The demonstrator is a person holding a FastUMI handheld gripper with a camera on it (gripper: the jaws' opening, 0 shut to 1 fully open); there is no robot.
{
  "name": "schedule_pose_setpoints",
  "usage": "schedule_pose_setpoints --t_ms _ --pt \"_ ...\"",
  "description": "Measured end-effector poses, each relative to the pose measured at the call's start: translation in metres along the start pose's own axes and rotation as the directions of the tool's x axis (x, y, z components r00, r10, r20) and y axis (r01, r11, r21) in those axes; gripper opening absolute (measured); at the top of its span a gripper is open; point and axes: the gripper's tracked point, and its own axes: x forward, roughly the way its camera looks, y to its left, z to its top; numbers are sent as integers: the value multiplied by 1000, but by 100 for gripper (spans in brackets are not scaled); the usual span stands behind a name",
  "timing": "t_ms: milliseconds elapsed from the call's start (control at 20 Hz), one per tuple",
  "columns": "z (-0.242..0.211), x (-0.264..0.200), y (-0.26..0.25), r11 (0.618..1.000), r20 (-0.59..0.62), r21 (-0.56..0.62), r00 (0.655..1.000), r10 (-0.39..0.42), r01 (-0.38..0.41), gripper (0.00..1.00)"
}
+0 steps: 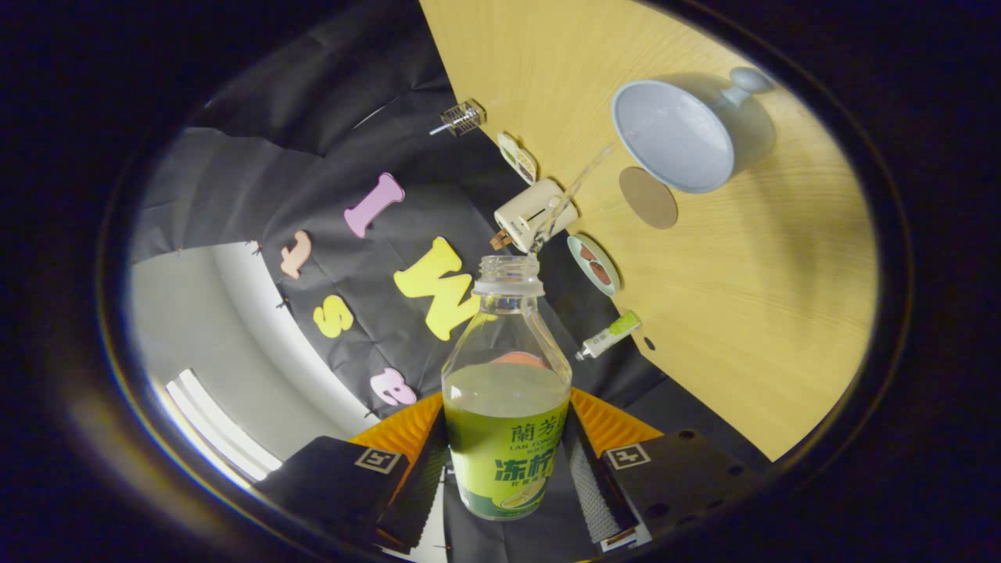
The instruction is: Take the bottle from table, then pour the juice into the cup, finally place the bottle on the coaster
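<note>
We record: gripper (507,469), fingers closed against both sides of the uncapped bottle (506,407), held tilted, liquid streaming from its mouth. Beyond, mid-table (751,313): cup (674,134), coaster (647,197) just beside it.

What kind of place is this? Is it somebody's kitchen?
Probably not a real kitchen. It looks like a staged test booth: black cloth wall behind a bare wooden table, with a few props set out, such as a blue cup and a round coaster. The gripper holds an open juice bottle.
</note>
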Motion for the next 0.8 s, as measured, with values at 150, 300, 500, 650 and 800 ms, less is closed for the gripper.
schedule_pose_setpoints --t_ms 150,300,500,650,800 --pt "-1 4 -6 1000 -3 12 1000 -3 3 80" --pt "-4 6 -1 998 -3 61 1000 24 -23 79" --pt "-11 6 7 993 -7 105 999 53 -52 79" --pt "-10 7 18 990 1 118 997 77 -77 80" --pt "-3 -2 33 979 33 165 993 116 -120 80"
